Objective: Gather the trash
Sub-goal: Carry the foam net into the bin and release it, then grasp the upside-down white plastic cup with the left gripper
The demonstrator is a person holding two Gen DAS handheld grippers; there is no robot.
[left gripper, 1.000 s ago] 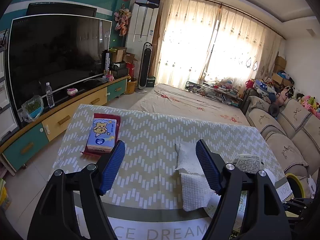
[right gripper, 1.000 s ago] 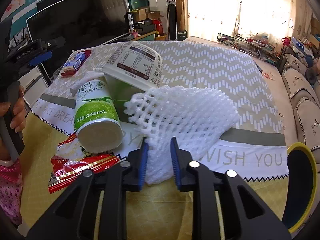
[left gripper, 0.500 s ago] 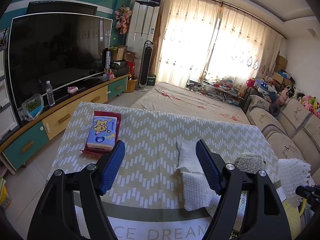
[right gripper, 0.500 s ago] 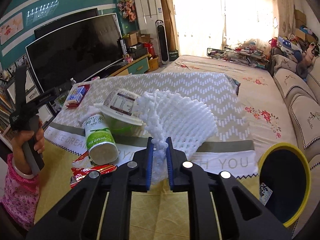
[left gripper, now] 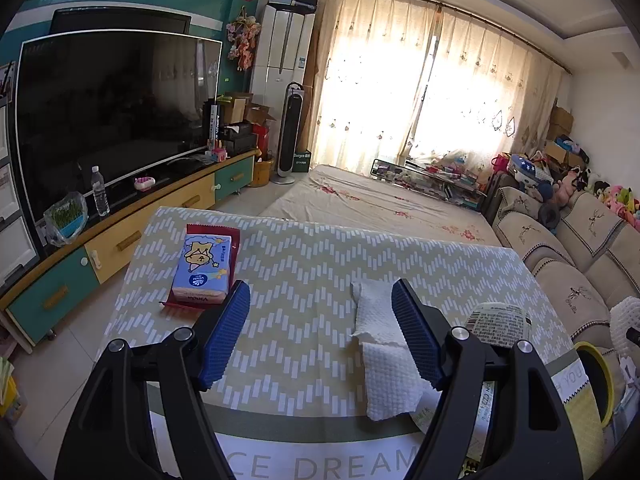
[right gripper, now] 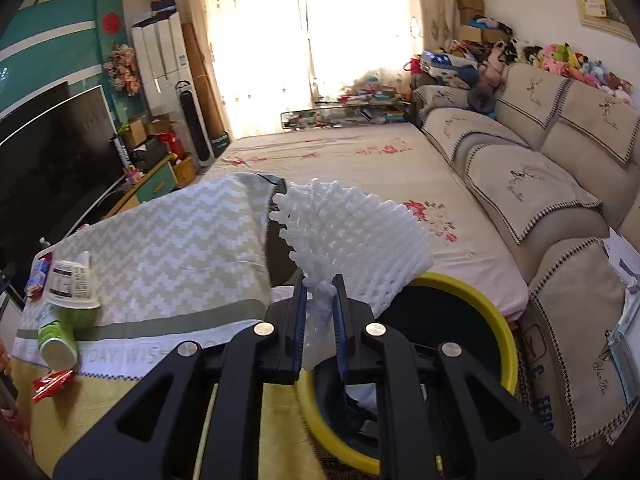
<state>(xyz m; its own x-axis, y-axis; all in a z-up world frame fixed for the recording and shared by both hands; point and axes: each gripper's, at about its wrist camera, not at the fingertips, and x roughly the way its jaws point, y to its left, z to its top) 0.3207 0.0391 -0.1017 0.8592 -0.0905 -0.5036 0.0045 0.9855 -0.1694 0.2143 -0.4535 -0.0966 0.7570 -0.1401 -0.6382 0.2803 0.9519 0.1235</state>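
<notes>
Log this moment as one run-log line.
right gripper: shut on foam net, held above yellow bin | left gripper: open, empty, over table | paper towel, cup: uncollected

White foam fruit net [right gripper: 352,236], fanned open, pinched at its stem, above yellow-rimmed bin [right gripper: 496,320]. On the table: crumpled paper towel [left gripper: 384,352], tipped cup [right gripper: 74,284], green can [right gripper: 56,340] on its side, red wrapper [right gripper: 52,385].

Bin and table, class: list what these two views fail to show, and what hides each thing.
- Right wrist view: the bin interior is dark and partly hidden by the right gripper and the foam net.
- Left wrist view: the cup is partly behind the left gripper.
- Cup label too small to read.
</notes>
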